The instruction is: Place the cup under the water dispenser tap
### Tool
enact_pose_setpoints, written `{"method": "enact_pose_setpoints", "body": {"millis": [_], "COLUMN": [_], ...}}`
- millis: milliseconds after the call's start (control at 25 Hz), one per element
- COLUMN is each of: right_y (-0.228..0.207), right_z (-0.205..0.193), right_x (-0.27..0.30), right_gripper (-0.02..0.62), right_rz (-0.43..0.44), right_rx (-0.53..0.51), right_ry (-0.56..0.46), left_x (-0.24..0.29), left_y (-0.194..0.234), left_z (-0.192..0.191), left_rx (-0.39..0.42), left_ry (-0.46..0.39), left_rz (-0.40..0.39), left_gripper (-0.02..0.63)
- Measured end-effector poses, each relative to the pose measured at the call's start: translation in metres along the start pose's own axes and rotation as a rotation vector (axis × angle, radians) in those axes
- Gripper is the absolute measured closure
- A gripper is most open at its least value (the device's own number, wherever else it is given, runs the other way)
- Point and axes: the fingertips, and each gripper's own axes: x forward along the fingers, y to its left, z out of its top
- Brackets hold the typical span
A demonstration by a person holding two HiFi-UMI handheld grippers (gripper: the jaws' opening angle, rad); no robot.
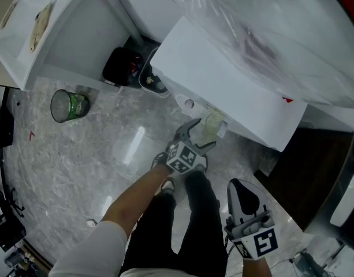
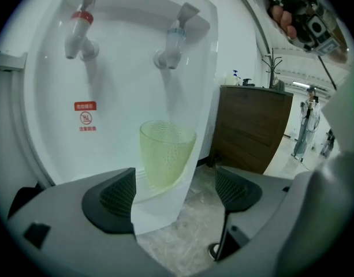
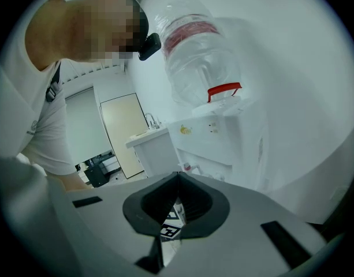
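A pale yellow-green translucent cup [image 2: 165,154] stands upright on the ledge of the white water dispenser [image 2: 125,97], below the blue tap [image 2: 174,39]. The red tap [image 2: 78,33] is to its left. My left gripper [image 2: 177,192] is open, its dark pads wide apart on either side of the cup's base without pressing on it. From the head view the cup [image 1: 210,127] sits just beyond the left gripper [image 1: 201,136], against the dispenser [image 1: 223,79]. My right gripper [image 1: 239,184] hangs lower right, away from the dispenser. Its jaws [image 3: 177,203] are shut on nothing.
A brown wooden cabinet [image 2: 252,128] stands right of the dispenser. On the marble floor are a green-tinted round bin [image 1: 68,105] and a black bag [image 1: 122,67] beside a white counter [image 1: 61,39]. A large water bottle [image 3: 200,56] tops the dispenser. A person [image 2: 309,120] stands far off.
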Motion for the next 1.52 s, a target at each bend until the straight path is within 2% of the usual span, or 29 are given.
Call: {"method": "enact_pose_setpoints", "body": {"millis": [160, 240, 360, 560, 680, 800, 1000, 1080, 1240, 1360, 1520], "right_y": [0.008, 0.014, 0.031, 0.060, 0.081, 0.101, 0.132, 0.146, 0.174, 0.191, 0.205], "right_z": [0.005, 0.014, 0.038, 0.078, 0.097, 0.116, 0.141, 0.150, 0.160, 0.165, 0.170], "right_x": [-0.003, -0.004, -0.016, -0.050, -0.072, -0.096, -0.132, -0.145, -0.164, -0.174, -0.182], "right_gripper": [0.578, 0.579, 0.580, 0.580, 0.580, 0.580, 0.580, 0.580, 0.580, 0.580, 0.580], "right_rz": [-0.010, -0.019, -0.037, -0.063, -0.072, -0.083, -0.100, -0.101, -0.095, -0.097, -0.102], "right_rx": [0.014, 0.016, 0.004, -0.007, -0.016, -0.025, -0.029, -0.032, -0.046, -0.061, -0.080], "right_ry": [0.010, 0.006, -0.005, -0.015, -0.018, -0.029, -0.051, -0.065, -0.090, -0.098, -0.102], "left_x": [-0.046, -0.076, -0.128, -0.210, -0.256, -0.301, -0.370, -0.391, -0.424, -0.443, -0.461], "left_y": [-0.021, -0.033, -0.058, -0.094, -0.109, -0.120, -0.142, -0.155, -0.178, -0.186, -0.191], "left_z": [0.005, 0.026, 0.077, 0.166, 0.215, 0.255, 0.316, 0.337, 0.366, 0.374, 0.381], "left_rx": [-0.029, -0.039, -0.054, -0.049, -0.043, -0.064, -0.076, -0.074, -0.088, -0.119, -0.118], "left_ry": [0.029, 0.005, -0.054, -0.122, -0.155, -0.182, -0.233, -0.248, -0.276, -0.290, -0.308], "left_rz": [0.009, 0.001, -0.024, -0.031, -0.032, -0.027, 0.028, 0.035, 0.043, 0.058, 0.060], "left_gripper": [0.198, 0.199, 0.209, 0.363, 0.402, 0.473, 0.568, 0.585, 0.600, 0.601, 0.601]}}
